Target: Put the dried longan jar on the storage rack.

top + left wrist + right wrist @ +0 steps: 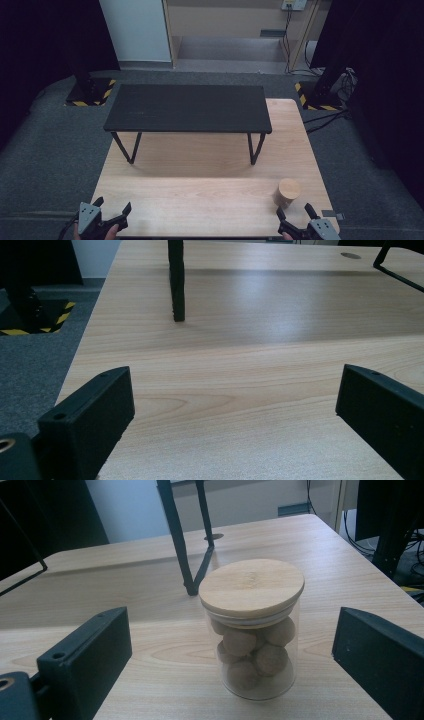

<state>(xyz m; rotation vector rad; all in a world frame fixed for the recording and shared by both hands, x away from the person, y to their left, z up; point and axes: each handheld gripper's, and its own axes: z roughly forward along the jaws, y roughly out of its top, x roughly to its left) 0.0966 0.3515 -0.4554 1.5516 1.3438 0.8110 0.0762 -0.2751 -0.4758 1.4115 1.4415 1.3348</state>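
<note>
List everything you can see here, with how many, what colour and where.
glass jar: one, clear with a pale wooden lid, holds brown round pieces, upright on the table's near right part, just ahead of the right gripper
black stand: one, flat top on thin legs, across the far half of the table
table: one, light wood, centre
floor: grey carpet around the table
striped bases: two, black with yellow stripes, far left and far right on the floor
left gripper: one, black, jaws open, near left edge
right gripper: one, black, jaws open, near right edge
</note>
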